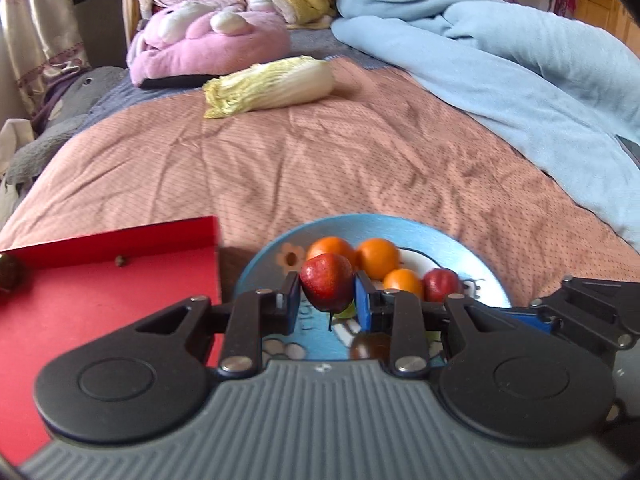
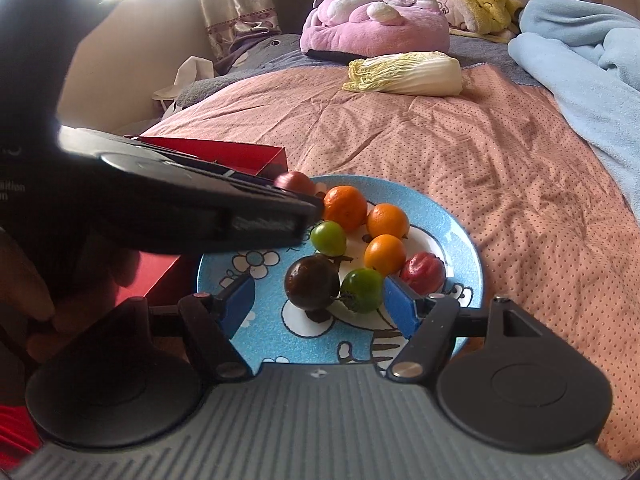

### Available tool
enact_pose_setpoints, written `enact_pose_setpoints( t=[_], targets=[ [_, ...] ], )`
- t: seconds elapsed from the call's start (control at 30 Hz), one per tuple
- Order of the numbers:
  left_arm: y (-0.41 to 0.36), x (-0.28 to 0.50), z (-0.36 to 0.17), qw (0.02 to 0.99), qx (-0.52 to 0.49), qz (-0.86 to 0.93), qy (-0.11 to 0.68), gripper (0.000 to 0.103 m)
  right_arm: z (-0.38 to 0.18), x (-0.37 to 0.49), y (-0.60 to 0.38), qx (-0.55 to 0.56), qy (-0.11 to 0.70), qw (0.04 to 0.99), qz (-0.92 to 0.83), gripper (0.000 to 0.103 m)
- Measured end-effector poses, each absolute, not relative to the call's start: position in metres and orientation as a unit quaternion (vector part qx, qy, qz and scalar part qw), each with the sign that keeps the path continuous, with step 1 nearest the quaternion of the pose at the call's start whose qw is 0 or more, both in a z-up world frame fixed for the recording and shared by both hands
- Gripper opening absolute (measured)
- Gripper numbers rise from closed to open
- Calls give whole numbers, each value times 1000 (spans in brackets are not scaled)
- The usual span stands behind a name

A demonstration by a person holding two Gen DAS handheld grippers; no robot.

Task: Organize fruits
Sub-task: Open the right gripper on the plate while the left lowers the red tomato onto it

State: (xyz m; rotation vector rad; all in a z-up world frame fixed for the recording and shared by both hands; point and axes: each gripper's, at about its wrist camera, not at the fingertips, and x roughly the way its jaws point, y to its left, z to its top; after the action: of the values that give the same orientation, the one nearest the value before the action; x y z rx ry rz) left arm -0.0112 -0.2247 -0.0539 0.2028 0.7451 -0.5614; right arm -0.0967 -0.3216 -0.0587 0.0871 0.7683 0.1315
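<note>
Fruits sit on our blue plate (image 2: 460,240) on the bed. Our right gripper (image 2: 320,306) is wide open around a dark fruit (image 2: 311,283) and a green one (image 2: 363,289). Our left gripper (image 1: 327,294) squeezes a red fruit (image 1: 326,286) above the plate. Farther back lies a cabbage (image 1: 272,84).

Blue plate (image 2: 460,240) with white cartoon flower print; on it three orange fruits (image 2: 345,208), two green (image 2: 362,290), one dark maroon (image 2: 312,283), one red (image 2: 423,273). Left of plate, red tray (image 1: 100,280). Bed cover (image 2: 480,152) pink, dotted. Fingers (image 2: 402,308) blue.
</note>
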Motion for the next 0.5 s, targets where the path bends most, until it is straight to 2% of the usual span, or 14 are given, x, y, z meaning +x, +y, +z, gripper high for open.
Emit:
enact_pose_setpoints(
  t=[0.37,0.43,0.5],
  targets=[
    [-244,-19,-53,872,121,-316,354,33,-64,-92,-325,35,385,920,68,77],
    [-244,-21,-52,873,126,-320,347,38,-64,-91,-324,36,385,920,70,77],
    [-243,-24,-50,875,132,-321,339,51,-64,-90,-324,38,385,919,70,77]
  ],
)
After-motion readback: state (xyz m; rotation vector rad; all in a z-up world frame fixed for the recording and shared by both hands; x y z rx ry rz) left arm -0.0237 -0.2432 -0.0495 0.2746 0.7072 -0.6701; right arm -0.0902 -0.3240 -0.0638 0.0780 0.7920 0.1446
